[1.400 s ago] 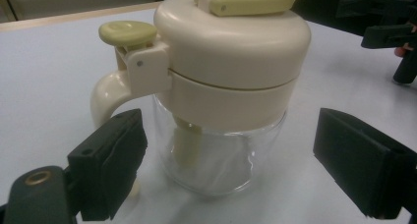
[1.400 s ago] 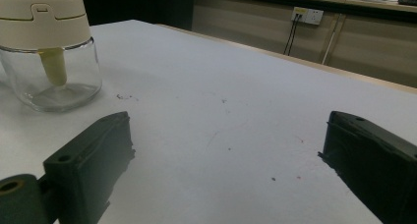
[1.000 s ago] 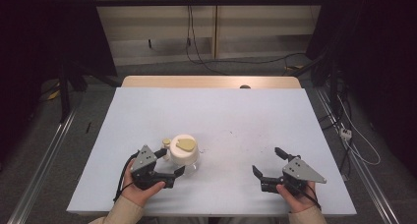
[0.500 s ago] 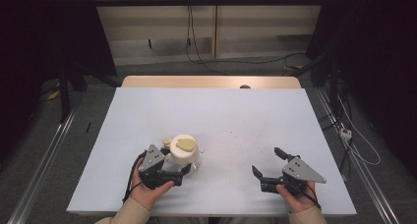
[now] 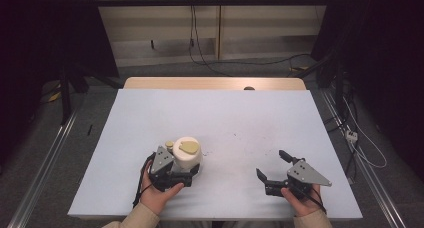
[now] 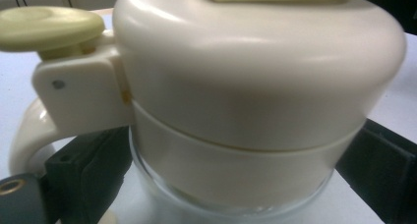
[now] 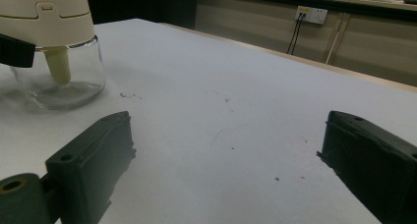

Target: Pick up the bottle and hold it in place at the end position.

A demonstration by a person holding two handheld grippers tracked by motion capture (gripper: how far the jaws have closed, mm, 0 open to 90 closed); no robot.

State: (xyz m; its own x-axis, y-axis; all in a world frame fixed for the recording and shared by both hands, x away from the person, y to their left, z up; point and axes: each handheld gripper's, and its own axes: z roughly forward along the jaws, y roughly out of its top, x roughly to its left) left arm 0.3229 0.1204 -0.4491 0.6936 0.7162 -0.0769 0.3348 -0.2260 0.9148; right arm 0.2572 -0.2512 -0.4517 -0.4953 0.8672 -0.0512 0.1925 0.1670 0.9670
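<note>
White worktop (image 5: pixel 225 118) looks slick; left tool (image 5: pixel 187 177) straddles the glass jar (image 5: pixel 187 155), perhaps unclamped, so it may skid; right tool (image 5: pixel 274 169) gapes idle.

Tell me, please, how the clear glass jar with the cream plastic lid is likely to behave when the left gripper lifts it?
The clear glass jar with the cream plastic lid looks empty in the right gripper view, so it is probably light. Its smooth glass wall may slip between the left gripper jaws, which stand on either side of it. The bulky lid could make it top-heavy and apt to tip.
</note>
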